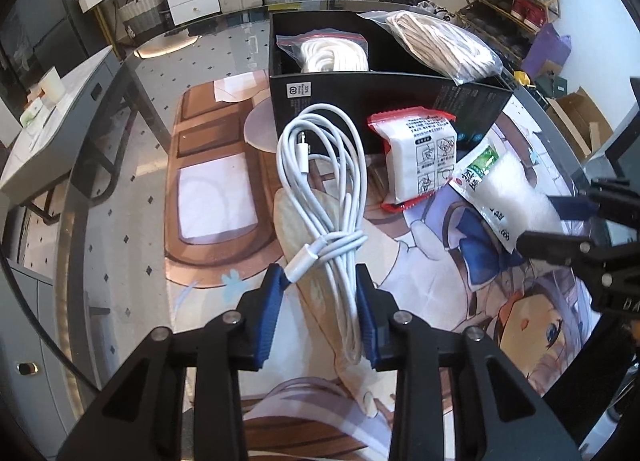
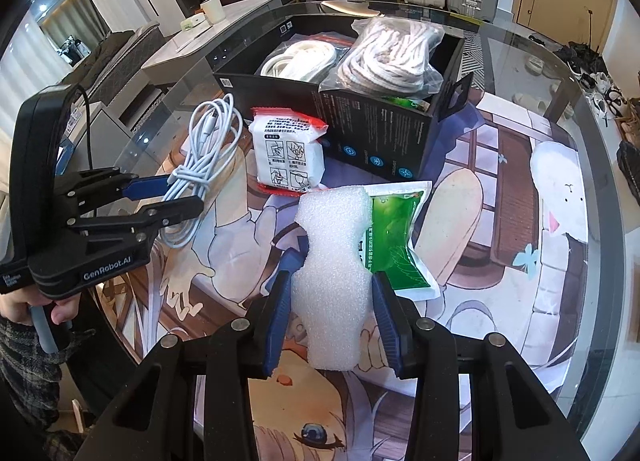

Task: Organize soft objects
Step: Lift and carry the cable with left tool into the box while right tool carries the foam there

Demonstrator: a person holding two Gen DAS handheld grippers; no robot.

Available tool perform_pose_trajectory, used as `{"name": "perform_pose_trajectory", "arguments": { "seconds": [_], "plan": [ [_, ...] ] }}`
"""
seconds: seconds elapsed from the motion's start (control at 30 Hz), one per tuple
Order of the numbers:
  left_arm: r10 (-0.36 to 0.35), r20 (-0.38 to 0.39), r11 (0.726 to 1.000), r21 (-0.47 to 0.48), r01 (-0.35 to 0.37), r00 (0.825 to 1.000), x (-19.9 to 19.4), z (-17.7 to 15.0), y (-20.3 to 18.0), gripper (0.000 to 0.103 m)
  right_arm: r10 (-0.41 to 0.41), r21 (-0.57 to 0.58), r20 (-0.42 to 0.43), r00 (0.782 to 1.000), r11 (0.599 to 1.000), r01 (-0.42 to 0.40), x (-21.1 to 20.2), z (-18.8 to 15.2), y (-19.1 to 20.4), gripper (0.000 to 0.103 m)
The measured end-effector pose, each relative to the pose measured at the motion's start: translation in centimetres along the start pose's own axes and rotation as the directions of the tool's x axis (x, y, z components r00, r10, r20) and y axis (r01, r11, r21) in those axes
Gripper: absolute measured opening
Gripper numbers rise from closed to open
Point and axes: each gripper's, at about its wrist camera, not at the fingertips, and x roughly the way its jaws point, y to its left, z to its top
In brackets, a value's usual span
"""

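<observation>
A coiled white charging cable lies lengthwise between the blue pads of my left gripper, which is shut on its bound lower end. From the right wrist view the left gripper pinches the cable from the left. My right gripper is shut on a white foam piece; a green packet lies partly under the foam. A red-edged white packet rests against the open black box, which holds two bagged ropes.
Everything sits on a round glass table covered by a printed mat. The table's rim curves close on the left. A person's hand grips the left tool's handle. A side table stands beyond the rim.
</observation>
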Motion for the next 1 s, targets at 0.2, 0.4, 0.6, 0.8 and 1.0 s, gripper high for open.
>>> {"name": "perform_pose_trajectory", "arguments": {
  "seconds": [0.2, 0.4, 0.6, 0.8, 1.0],
  "plan": [
    [0.008, 0.02, 1.0, 0.03, -0.008, 1.0, -1.0, 0.0, 0.0, 0.033, 0.0, 0.004, 0.008, 1.0, 1.0, 0.0, -0.4, 0.3, 0.0, 0.041],
    [-0.005, 0.032, 0.999, 0.041, 0.004, 0.999, -1.9, 0.5, 0.3, 0.033, 0.009, -0.014, 0.021, 1.0, 1.0, -0.009, -1.1, 1.2, 0.6, 0.041],
    [-0.001, 0.052, 0.999, 0.047, -0.001, 0.999, -2.8, 0.8, 1.0, 0.033, 0.016, -0.028, 0.037, 0.999, 0.999, -0.015, -1.7, 2.1, 1.2, 0.041],
    [0.002, 0.064, 0.999, 0.053, -0.006, 0.998, -3.4, 1.6, 1.4, 0.033, 0.02, -0.037, 0.054, 0.998, 0.999, -0.019, -2.4, 3.3, 1.5, 0.041],
    [0.005, 0.079, 0.998, 0.063, -0.01, 0.997, -4.2, 2.5, 1.3, 0.033, 0.021, -0.032, 0.077, 0.997, 0.999, -0.019, -3.4, 4.7, 1.2, 0.041]
  ]
}}
